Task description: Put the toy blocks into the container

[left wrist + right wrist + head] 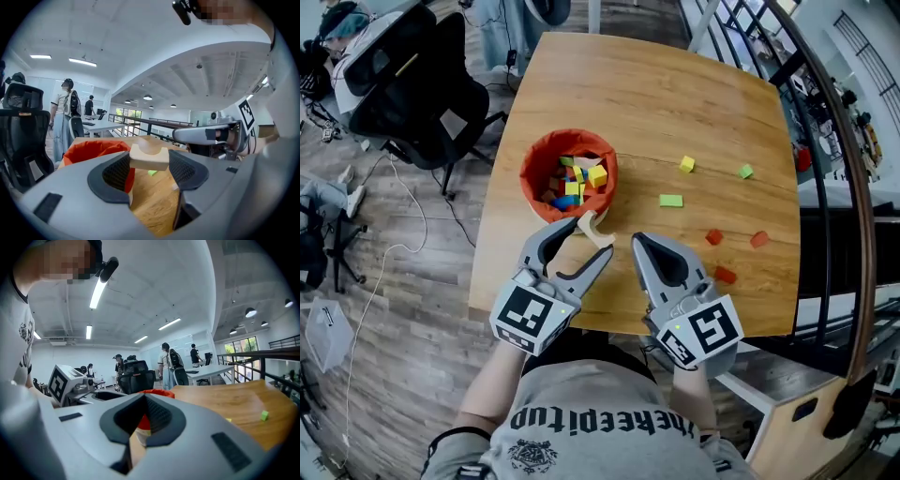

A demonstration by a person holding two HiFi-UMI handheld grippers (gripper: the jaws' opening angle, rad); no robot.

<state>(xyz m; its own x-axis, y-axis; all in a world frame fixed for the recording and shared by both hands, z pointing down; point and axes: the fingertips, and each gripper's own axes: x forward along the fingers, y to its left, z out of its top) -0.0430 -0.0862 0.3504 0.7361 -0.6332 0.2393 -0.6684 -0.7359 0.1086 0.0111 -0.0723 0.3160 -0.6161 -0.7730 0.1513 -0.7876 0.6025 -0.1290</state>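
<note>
– Wooden desk (675, 103) with a railing along one side, and an open office behind it with chairs and a few people standing around. What can't you make out?

– Mostly the container (536, 159). The head view shows the orange tub fine, with a heap of coloured blocks inside, but I can't tell how deep the heap goes. In the left gripper view a jaw hides half of its near wall. In the right gripper view it's only a red sliver past the jaws. Also, the red block (725, 275) far right of the container sits right up against the right claw's marker cube, so its edge is hard to read.

– And the claws?

– The left claw (592, 234) is clamped on a pale wooden arch block (598, 225), with a pad pressed on each end. It's held off the desk just at the near side of the container's rim. The right claw (636, 237) is closed with nothing in it, and sits to the near right of the container. Both point roughly level toward the container. The forearms come in from the bottom edge, partly hidden under the claws.

– Anything loose?

– Right of the container there's a yellow block (686, 164), a flat green block (671, 200) and a small green block (745, 172), all well apart.
</note>
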